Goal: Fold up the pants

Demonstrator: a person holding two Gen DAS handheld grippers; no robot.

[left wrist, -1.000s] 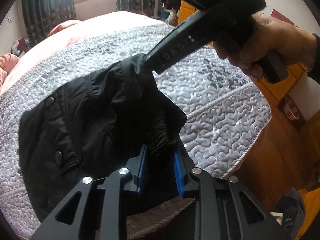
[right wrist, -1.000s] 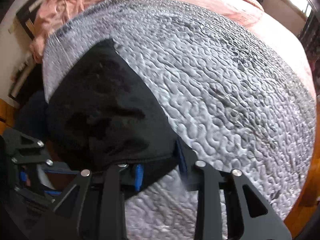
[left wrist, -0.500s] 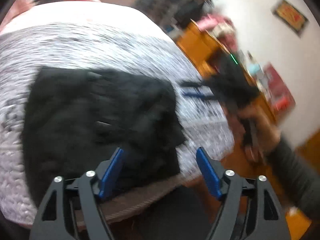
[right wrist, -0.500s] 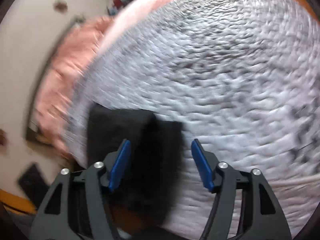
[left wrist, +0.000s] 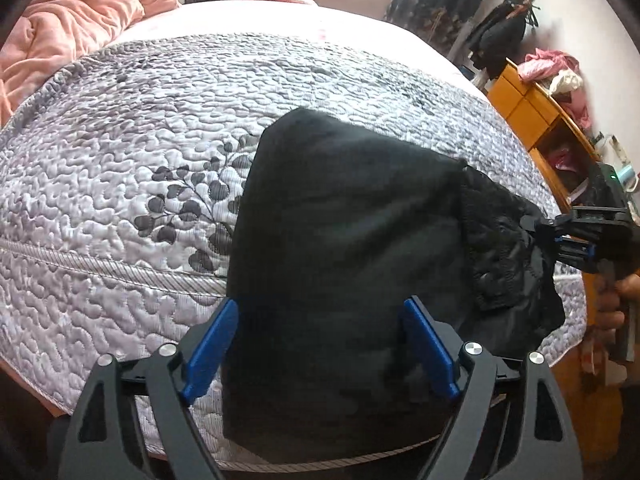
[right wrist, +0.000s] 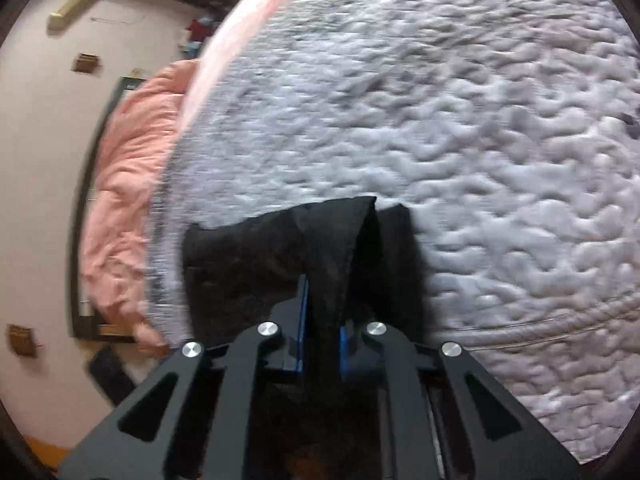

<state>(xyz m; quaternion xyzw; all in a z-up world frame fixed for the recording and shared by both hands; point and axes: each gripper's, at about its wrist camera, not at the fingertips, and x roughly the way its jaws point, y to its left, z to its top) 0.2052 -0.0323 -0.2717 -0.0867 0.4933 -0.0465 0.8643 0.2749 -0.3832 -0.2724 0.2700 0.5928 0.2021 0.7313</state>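
Tool on my right (right wrist: 322, 320) has just been closing, and the right wrist view shows it pinched on a ridge of the black pants (right wrist: 320, 248), with cloth running down between the blue pads. My left tool (left wrist: 320, 344) has just been opening; it stands wide over the near end of the pants (left wrist: 344, 248) with cloth between the pads but neither pad pressing on it.

From the left wrist view the pants lie as a folded dark slab on the grey quilted bedspread (left wrist: 140, 128), close to the near edge of the bed, with a crinkled elastic end trailing toward the right tool (left wrist: 560, 236) at the picture's far right, where a hand (left wrist: 612, 304) grips its handle.

I judge the fabric light, thin and limp: it drapes, bunches at the elastic and holds no shape, so a lifted corner will sag and drag the layers under it. It looks smooth enough to slide in a shallow pinch. I would take it by a seam or the gathered waistband, where the cloth is thick, and grip both layers at the matching corners so the fold travels evenly.

Beyond the quilt lie a pink blanket (left wrist: 76, 24), heaped at the bed's far side, and an orange wooden cabinet (left wrist: 528, 104) by the wall.
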